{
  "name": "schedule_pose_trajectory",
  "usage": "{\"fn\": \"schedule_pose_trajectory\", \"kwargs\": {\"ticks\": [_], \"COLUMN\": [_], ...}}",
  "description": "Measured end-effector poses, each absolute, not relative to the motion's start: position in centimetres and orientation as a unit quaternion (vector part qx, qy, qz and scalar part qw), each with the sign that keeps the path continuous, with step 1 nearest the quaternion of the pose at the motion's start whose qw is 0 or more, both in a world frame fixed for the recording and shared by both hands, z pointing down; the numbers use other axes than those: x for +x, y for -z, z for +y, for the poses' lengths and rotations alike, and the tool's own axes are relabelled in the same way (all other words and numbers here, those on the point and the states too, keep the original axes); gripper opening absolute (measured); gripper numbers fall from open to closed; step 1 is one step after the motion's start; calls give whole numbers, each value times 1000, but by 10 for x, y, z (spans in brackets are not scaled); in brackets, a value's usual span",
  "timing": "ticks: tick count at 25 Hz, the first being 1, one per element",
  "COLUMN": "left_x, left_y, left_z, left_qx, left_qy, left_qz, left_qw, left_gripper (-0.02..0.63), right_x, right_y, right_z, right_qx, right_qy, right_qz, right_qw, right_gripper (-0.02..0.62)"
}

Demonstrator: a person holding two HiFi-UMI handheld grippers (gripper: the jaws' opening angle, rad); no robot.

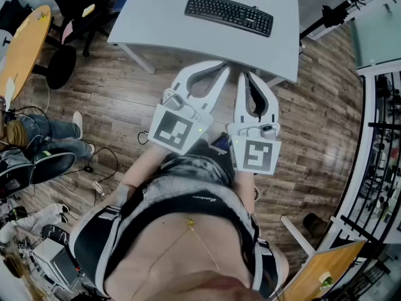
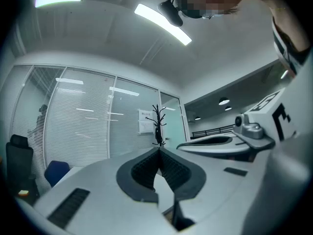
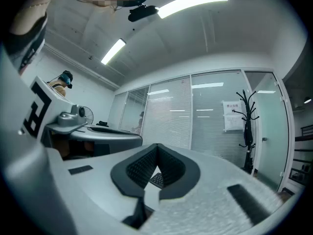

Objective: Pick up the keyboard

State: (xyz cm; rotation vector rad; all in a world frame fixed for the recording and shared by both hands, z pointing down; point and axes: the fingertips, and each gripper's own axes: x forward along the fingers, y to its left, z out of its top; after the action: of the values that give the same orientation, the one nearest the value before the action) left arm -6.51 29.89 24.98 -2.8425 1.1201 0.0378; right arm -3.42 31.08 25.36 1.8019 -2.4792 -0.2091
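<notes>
Head view: keyboard (image 1: 229, 14) lies on grey table (image 1: 156, 24), well ahead of me. My left gripper (image 1: 220, 69) and right gripper (image 1: 246, 77) both closed, empty, level. I judge: spread jaws first, reach both keyboard ends, squeeze evenly.

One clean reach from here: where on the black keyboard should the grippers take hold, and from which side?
Probably the two short ends of the keyboard, one gripper each, coming in from the near table edge. It lies flat, long and thin, long side towards the grippers, so an end-to-end hold should keep it level. The left gripper and right gripper are both shut; open first.
</notes>
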Motion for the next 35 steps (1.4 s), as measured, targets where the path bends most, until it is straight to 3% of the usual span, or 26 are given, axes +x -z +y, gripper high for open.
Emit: {"fn": "schedule_pose_trajectory", "kwargs": {"ticks": [7,15,17,22,35], "left_x": [-62,-56,-57,-49,-37], "left_y": [-247,-257,-258,-262,-268], "left_z": [300,299,298,299,296], "left_qx": [-927,-929,-928,-929,-919], "left_qy": [-13,-12,-16,-19,-42], "left_qz": [372,370,373,370,393], "left_qw": [51,13,8,-9,0], "left_gripper": [8,11,18,90,91], "right_x": [-29,-15,-11,3,20], "right_y": [-252,-251,-253,-256,-261], "right_z": [312,315,315,314,311], "right_qx": [583,592,591,589,577], "right_qy": [77,76,70,63,55], "right_qz": [-809,-802,-803,-805,-815], "right_qw": [23,11,9,8,11], "right_gripper": [3,6,51,51,63]}}
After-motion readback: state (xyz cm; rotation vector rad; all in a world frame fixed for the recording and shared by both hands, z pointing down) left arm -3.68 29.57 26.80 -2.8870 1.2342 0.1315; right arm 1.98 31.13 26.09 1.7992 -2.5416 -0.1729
